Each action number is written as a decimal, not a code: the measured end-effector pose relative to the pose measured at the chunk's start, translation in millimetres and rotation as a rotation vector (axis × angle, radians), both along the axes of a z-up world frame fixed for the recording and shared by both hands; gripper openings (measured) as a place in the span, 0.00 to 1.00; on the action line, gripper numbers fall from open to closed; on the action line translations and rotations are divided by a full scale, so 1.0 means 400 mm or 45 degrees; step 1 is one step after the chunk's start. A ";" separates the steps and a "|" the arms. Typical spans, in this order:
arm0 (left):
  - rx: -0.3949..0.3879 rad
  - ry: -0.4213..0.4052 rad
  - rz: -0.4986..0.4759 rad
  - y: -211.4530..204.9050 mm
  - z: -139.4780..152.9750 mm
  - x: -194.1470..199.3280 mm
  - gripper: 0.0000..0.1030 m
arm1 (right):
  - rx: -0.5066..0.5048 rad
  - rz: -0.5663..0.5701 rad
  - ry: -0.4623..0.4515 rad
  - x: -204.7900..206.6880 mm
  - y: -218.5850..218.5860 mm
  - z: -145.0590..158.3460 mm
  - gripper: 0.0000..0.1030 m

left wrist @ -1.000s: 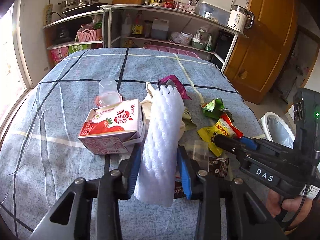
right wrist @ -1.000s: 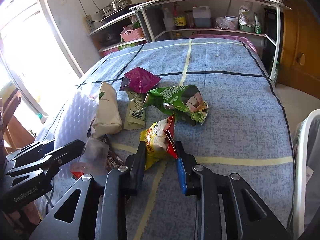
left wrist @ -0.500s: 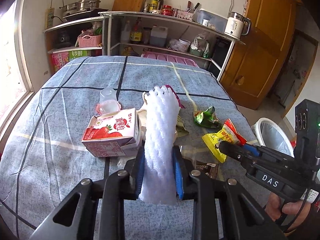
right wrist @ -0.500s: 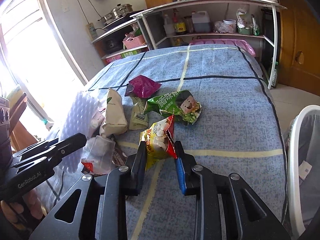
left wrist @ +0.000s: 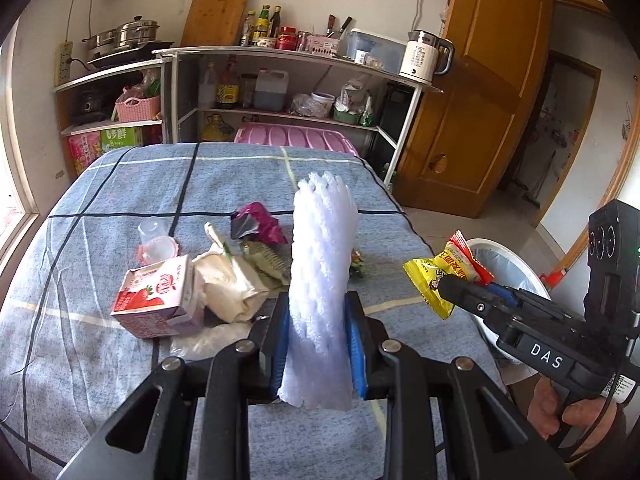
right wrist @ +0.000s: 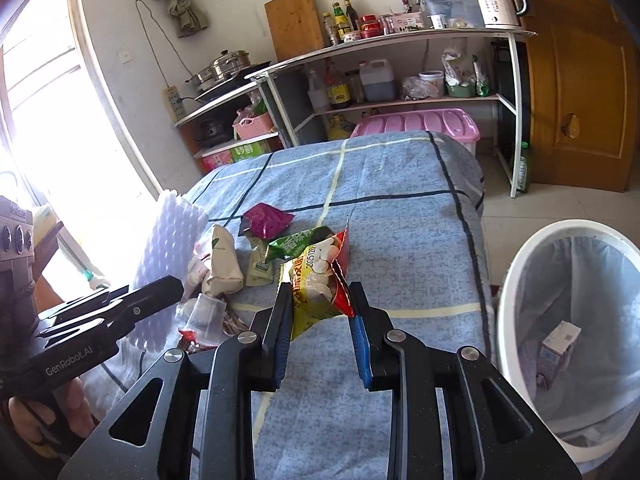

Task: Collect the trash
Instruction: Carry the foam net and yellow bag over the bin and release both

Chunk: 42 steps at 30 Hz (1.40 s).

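One white foam net sleeve (left wrist: 322, 276), one yellow-red snack packet (right wrist: 320, 280), one strawberry milk carton (left wrist: 158, 296), one magenta wrapper (right wrist: 266, 220), one green snack bag (right wrist: 294, 245), one beige pouch (right wrist: 222, 266), two clear plastic cups (left wrist: 154, 236) (right wrist: 208, 314), one white lined bin (right wrist: 520, 264), two grippers (left wrist: 318, 344) (right wrist: 320, 340)

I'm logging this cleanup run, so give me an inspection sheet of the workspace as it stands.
Surface: table under blue checked cloth.
Job's things: white foam net and yellow snack bag both held; white bin, lined, beside the table, a carton inside.
Clutter: strawberry milk carton, clear cup, magenta wrapper, green wrapper, beige pouch.
Grippers: left claw shut on the net; right claw shut on the bag.
Cables: power strip lead on the wall.
Surroundings: stocked shelves, wooden door.
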<state>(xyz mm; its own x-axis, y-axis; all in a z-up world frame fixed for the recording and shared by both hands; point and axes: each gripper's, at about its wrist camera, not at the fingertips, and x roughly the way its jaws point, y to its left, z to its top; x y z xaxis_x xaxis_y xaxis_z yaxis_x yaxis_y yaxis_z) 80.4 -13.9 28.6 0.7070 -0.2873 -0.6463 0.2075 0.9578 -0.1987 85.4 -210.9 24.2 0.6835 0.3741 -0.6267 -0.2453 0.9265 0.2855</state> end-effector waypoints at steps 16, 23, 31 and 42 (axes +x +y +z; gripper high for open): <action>0.033 -0.016 -0.303 -0.281 0.024 0.041 0.27 | -0.046 -0.273 -0.021 -0.061 -0.261 0.024 0.27; 0.062 0.015 -0.419 -0.420 0.002 0.056 0.27 | -0.128 -0.424 0.033 -0.067 -0.397 -0.010 0.27; 0.096 0.084 -0.532 -0.545 -0.044 0.068 0.27 | -0.207 -0.524 0.142 -0.052 -0.503 -0.076 0.27; 0.124 0.145 -0.565 -0.618 -0.088 0.073 0.45 | -0.263 -0.575 0.229 -0.038 -0.545 -0.116 0.32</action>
